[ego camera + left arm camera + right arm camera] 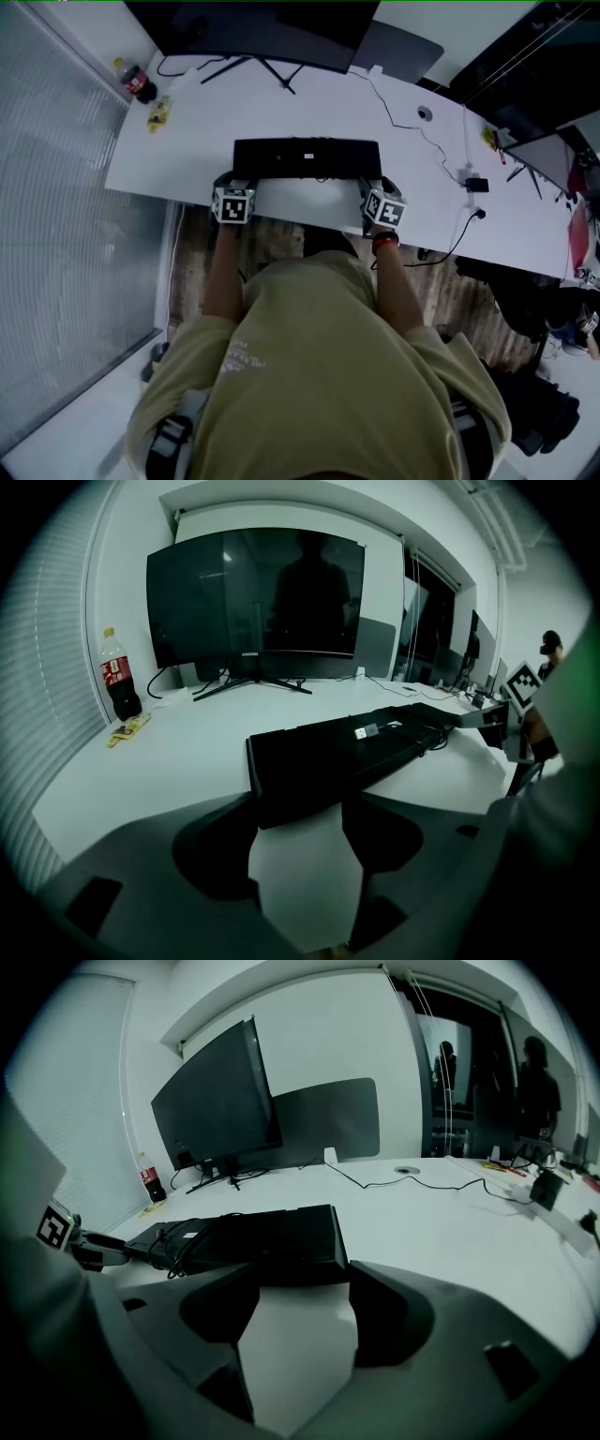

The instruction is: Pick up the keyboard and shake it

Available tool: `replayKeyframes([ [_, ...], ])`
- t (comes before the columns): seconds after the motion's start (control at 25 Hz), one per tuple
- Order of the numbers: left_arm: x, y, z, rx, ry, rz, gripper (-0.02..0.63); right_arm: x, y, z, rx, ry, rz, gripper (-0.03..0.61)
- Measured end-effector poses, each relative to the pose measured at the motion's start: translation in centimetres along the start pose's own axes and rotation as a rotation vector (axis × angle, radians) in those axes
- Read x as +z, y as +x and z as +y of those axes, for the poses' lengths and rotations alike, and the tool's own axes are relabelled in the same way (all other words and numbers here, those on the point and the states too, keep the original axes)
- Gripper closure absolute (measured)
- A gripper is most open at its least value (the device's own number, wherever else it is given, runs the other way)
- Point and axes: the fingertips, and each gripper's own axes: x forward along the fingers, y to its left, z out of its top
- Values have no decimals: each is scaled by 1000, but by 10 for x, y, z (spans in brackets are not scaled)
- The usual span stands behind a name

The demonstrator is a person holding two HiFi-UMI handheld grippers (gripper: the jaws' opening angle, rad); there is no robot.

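Keyboard (307,157), coiled cable (424,733) in gripper views

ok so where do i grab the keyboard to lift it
Take the keyboard at its two near corners, left gripper and right gripper coming from the near edge of the desk. It lies flat, long and thin, so fingers should close across the thin edge at both ends; one middle grip would probably let it tip.

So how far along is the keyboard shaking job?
Barely started. Done: the left gripper and right gripper sit at the keyboard's two near corners. In hand: nothing yet; both grippers are open and it lies on the desk. Left: grip, lift, shake.
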Motion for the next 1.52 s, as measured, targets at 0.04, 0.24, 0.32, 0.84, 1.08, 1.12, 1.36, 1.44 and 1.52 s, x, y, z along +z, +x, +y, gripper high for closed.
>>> replayKeyframes([
  [0.04,0,0,1,1,-3,-2,321,-2,1,0,-6,2,4,276],
  [0.24,2,4,-1,-7,-34,-17,325,-10,7,2,-27,9,21,291],
  [0.32,-2,5,-4,-12,-44,-7,325,-18,12,14,-7,-63,58,320],
  [0.84,22,-35,-13,10,-122,-126,371,22,-18,86,95,-136,-24,342],
  [1.08,78,-80,-36,-37,-97,-326,415,66,-67,115,131,-124,-173,359],
  [1.12,86,-88,-41,-41,-88,-356,428,73,-76,117,133,-124,-198,365],
  [1.36,111,-132,-67,-56,-30,-469,492,97,-120,131,146,-131,-301,421],
  [1.44,115,-144,-77,-76,-26,-492,509,102,-132,135,152,-142,-323,430],
  [1.52,117,-154,-86,-95,-24,-510,521,105,-144,138,153,-150,-343,442],
])
